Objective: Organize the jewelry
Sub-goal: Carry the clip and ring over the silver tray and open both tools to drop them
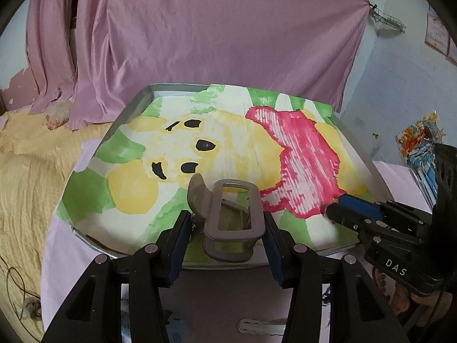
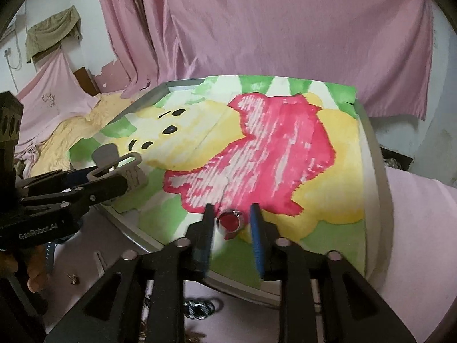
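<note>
While the left claw (image 1: 225, 223) clamps a taupe clip (image 1: 232, 217), the right claw (image 2: 232, 223) straddles a ring (image 2: 230, 221), parted.

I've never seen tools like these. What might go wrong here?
The small red ring sits between the open fingers of the right gripper, untouched; closing off-centre might flick it off the painted tray. The left gripper pinches the grey box by its sides with the lid up, so it may slip or tip.
</note>
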{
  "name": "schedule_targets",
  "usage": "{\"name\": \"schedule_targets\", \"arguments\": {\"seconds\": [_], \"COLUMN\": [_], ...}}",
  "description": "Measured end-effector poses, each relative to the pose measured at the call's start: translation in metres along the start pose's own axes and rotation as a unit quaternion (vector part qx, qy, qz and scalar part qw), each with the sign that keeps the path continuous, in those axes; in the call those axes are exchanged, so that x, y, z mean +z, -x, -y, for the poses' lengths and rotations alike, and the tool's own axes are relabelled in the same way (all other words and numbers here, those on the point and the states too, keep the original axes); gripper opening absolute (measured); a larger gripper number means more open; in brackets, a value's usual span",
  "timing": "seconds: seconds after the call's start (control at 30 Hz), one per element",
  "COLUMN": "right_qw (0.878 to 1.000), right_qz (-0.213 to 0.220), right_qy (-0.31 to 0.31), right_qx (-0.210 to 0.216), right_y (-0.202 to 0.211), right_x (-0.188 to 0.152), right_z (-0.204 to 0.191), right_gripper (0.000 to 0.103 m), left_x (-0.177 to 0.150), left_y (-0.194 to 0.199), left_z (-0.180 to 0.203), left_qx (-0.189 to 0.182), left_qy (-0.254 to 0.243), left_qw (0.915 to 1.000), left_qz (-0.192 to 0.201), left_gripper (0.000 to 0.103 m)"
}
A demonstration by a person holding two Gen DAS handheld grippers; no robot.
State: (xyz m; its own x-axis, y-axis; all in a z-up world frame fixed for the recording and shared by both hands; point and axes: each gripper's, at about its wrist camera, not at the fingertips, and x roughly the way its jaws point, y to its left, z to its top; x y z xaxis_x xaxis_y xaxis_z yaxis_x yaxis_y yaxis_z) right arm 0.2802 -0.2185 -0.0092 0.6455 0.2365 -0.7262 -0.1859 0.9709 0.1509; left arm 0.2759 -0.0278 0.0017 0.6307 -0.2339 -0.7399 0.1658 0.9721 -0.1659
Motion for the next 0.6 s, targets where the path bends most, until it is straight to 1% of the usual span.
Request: {"name": "schedule_targets", "arguments": {"seconds": [0.03,0.07,0.1,0.13,0.17,0.2,0.23,0.27,0.3,0.33,0.4,0.47,0.5,0.53,0.6], "right_qw": [1.0,1.0,1.0,0.999,0.999,0.998,0.997,0.996,0.995,0.993,0.99,0.986,0.984,0.982,0.979], "right_qz": [0.003,0.012,0.02,0.028,0.04,0.049,0.061,0.077,0.088,0.105,0.127,0.148,0.155,0.164,0.18], "right_qy": [-0.002,-0.005,-0.005,-0.004,-0.002,-0.003,-0.004,-0.007,-0.008,-0.011,-0.016,-0.02,-0.021,-0.021,-0.022], "right_qx": [-0.002,-0.005,-0.01,-0.018,-0.029,-0.034,-0.039,-0.044,-0.048,-0.054,-0.063,-0.078,-0.084,-0.089,-0.095], "right_y": [0.002,0.008,0.012,0.018,0.026,0.032,0.04,0.05,0.057,0.068,0.082,0.098,0.104,0.109,0.118], "right_x": [0.0,-0.001,-0.002,-0.004,-0.005,-0.007,-0.009,-0.011,-0.014,-0.018,-0.023,-0.031,-0.034,-0.039,-0.047], "right_z": [0.002,0.003,0.004,0.004,0.004,0.005,0.005,0.006,0.006,0.006,0.006,0.005,0.004,0.003,0.001], "right_gripper": [0.043,0.046,0.046,0.046,0.046,0.047,0.05,0.057,0.06,0.066,0.076,0.092,0.095,0.097,0.099], "left_x": [-0.001,-0.001,-0.002,-0.004,-0.006,-0.009,-0.011,-0.014,-0.016,-0.019,-0.027,-0.035,-0.04,-0.043,-0.054], "left_y": [0.003,0.006,0.01,0.014,0.018,0.024,0.028,0.032,0.037,0.042,0.054,0.065,0.072,0.077,0.089], "left_z": [0.0,0.0,0.0,0.001,0.002,0.003,0.004,0.005,0.007,0.008,0.01,0.012,0.012,0.012,0.012], "left_qx": [0.0,-0.001,-0.004,-0.007,-0.01,-0.011,-0.011,-0.011,-0.012,-0.01,-0.005,0.0,-0.001,0.0,0.005], "left_qy": [0.001,0.002,0.004,0.007,0.009,0.011,0.012,0.012,0.011,0.011,0.008,0.007,0.005,0.005,0.005], "left_qw": [1.0,1.0,0.9999,0.9998,0.9997,0.9994,0.9992,0.9989,0.9987,0.9983,0.9971,0.9951,0.9934,0.9918,0.9876], "left_qz": [0.003,0.007,0.011,0.016,0.022,0.031,0.037,0.043,0.049,0.056,0.076,0.099,0.115,0.127,0.157], "left_gripper": [0.047,0.047,0.048,0.053,0.061,0.064,0.067,0.068,0.069,0.07,0.078,0.089,0.094,0.102,0.103]}}
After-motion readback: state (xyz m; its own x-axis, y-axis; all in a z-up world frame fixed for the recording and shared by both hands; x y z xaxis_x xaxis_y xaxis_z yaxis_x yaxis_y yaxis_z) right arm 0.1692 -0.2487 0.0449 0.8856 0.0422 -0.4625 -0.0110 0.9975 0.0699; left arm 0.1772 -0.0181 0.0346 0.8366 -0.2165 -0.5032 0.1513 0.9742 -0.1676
